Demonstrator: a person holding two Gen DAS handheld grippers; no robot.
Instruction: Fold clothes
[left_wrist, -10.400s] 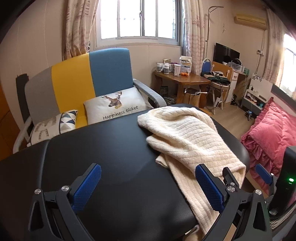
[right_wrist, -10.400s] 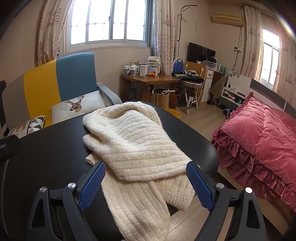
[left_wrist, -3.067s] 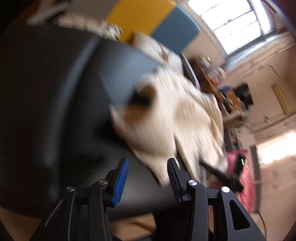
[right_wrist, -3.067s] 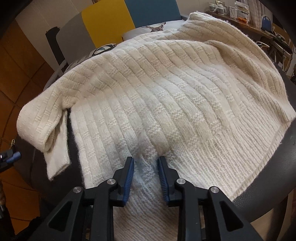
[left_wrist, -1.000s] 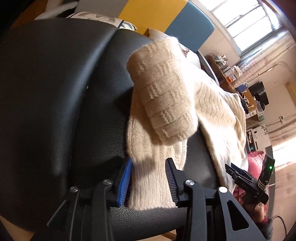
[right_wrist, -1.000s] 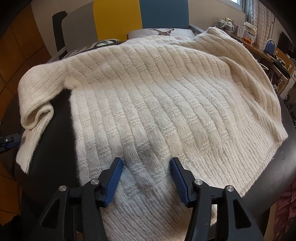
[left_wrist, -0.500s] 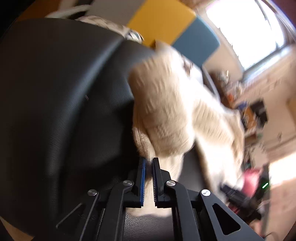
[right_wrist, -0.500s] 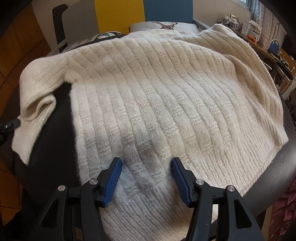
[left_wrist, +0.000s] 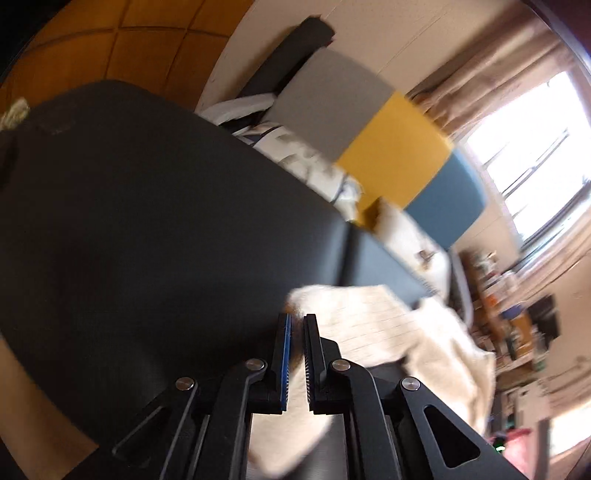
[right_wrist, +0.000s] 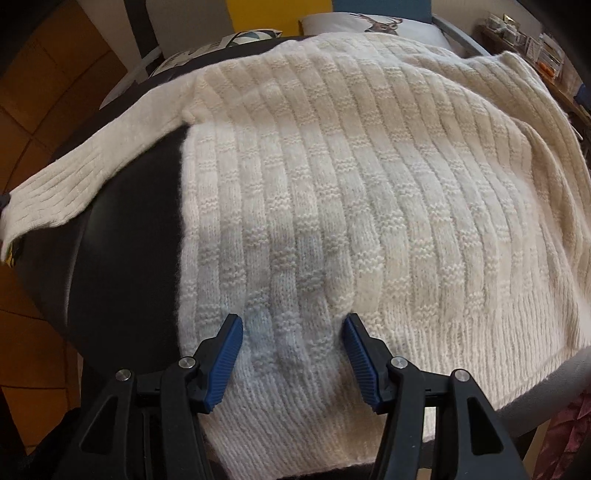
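The left wrist view is smeared by motion, so the shelves and clutter at its right edge cannot be made out, and the far end of the cream sweater (left_wrist: 384, 325) is blurred into pale streaks. The left hand-held gripper (left_wrist: 297, 354) has its jaws drawn almost together, with cream knit pinched between the blue pads; how much of the fabric is caught is hidden by the black fingers. It points slanting down over the black padded surface (left_wrist: 147, 229), and the view is tilted, with the grey, yellow and blue armchair (left_wrist: 376, 140) running diagonally across the top. The bright window (left_wrist: 535, 147) is washed out.

In the right wrist view the sweater (right_wrist: 369, 184) lies spread across the surface (right_wrist: 125, 229), covering most of it; its lower hem drops out of sight behind the gripper body. One sleeve (right_wrist: 96, 166) stretches out to the left, and its cuff is cut off at the picture's edge, where a small dark part touches it that is too little seen to name. The right hand-held gripper (right_wrist: 293, 347) points steeply down with its jaws standing apart, the fingertips (right_wrist: 231, 332) set on the knit near the ribbed hem and a low ridge of fabric between them, not clamped. A cushion with a deer print (right_wrist: 384, 20) shows beyond the far edge.
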